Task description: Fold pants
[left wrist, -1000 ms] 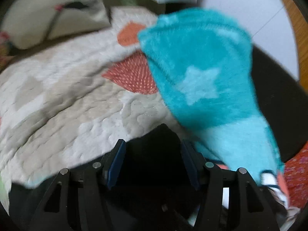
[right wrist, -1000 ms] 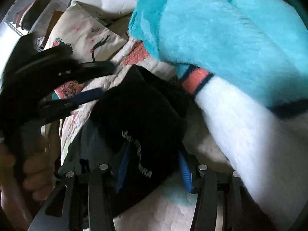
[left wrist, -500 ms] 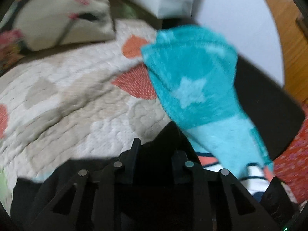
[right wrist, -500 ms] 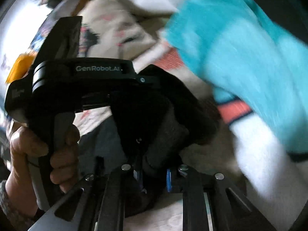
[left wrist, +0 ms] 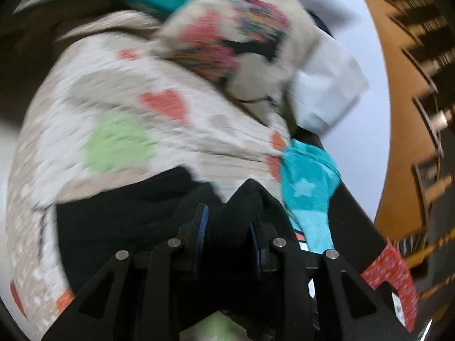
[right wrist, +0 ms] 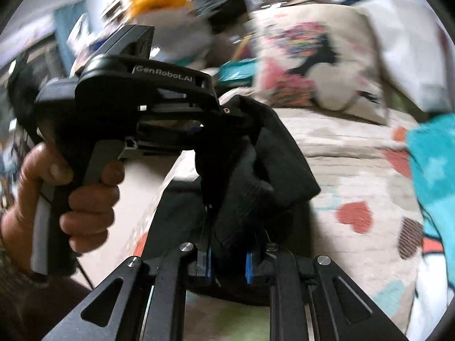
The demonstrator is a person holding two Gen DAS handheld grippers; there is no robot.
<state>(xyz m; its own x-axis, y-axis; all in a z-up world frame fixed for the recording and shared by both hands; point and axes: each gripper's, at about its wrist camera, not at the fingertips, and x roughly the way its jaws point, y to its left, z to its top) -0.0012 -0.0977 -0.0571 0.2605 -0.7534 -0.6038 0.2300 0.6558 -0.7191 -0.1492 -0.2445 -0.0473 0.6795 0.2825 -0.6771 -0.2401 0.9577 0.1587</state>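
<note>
Between both hand-held grippers [left wrist: 229,233] [right wrist: 229,258], black pants [right wrist: 256,176].

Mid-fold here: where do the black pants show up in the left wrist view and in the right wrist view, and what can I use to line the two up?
Left wrist: the black pants fill the lower centre and left, bunched between that gripper's jaws.
Right wrist: the pants rise through the centre, pinched in the near jaws and in the left gripper above them.
Shared landmark: the teal star-print fleece, right of the pants in both.

black pants [left wrist: 136,221], soft ribbed fabric, bunched and lifted above the quilted bedspread [left wrist: 119,91] near its front edge, one fold pinched up.
</note>
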